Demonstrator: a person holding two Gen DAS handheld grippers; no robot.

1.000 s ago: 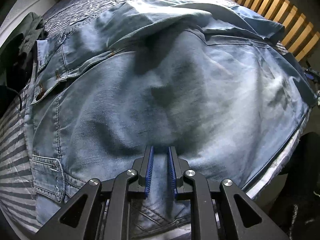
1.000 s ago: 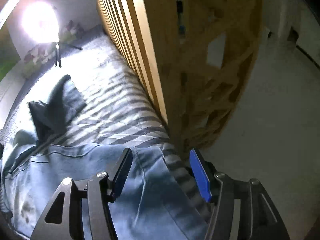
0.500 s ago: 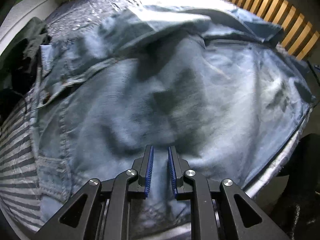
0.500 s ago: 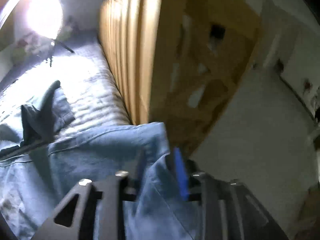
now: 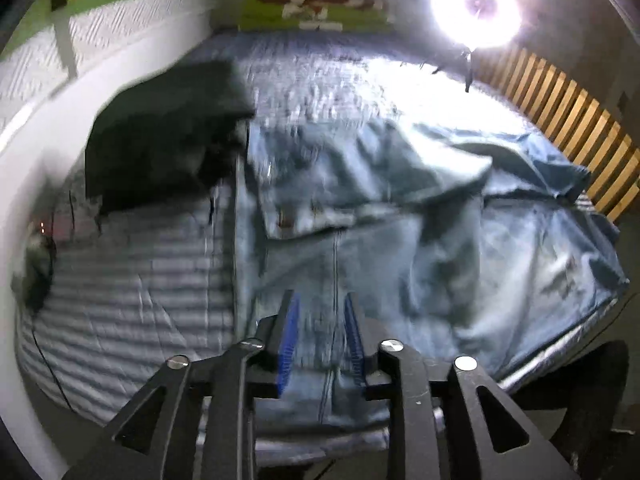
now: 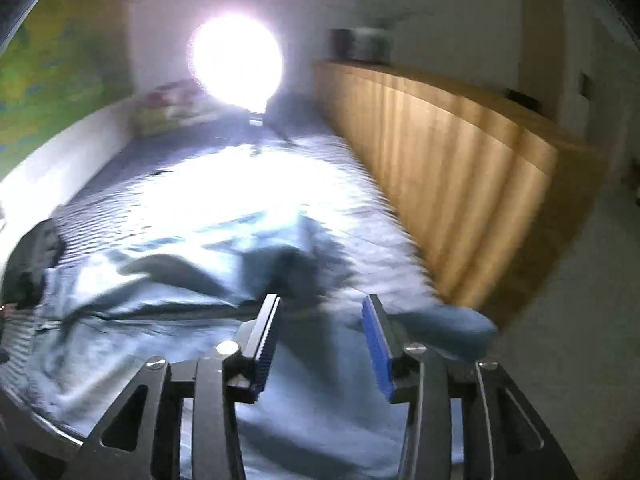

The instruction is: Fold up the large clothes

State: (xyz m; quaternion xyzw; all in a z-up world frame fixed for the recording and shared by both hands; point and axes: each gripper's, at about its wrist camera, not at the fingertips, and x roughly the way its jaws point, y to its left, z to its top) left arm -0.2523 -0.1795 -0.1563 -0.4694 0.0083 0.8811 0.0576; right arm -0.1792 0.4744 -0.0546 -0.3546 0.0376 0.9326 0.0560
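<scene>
A large light-blue denim garment lies spread and partly folded over on the striped bed cover. My left gripper hangs over the garment's near edge. Its jaws are opening, and denim with a seam shows between the blue pads, which do not press on it. In the right wrist view the same denim garment fills the lower left. My right gripper is above its right part with jaws opening wide, and the cloth lies loose under the gap. Both views are blurred by motion.
A dark garment is heaped at the bed's far left, by the white side wall. A wooden slatted rail runs along the right side, also the rail. A bright lamp glares at the bed's far end. Bare floor lies right.
Both grippers have risen and drawn back, so much more of the bed shows. The left jaws, shut on denim before, have parted. The right jaws closed on the denim corner, then spread again.
</scene>
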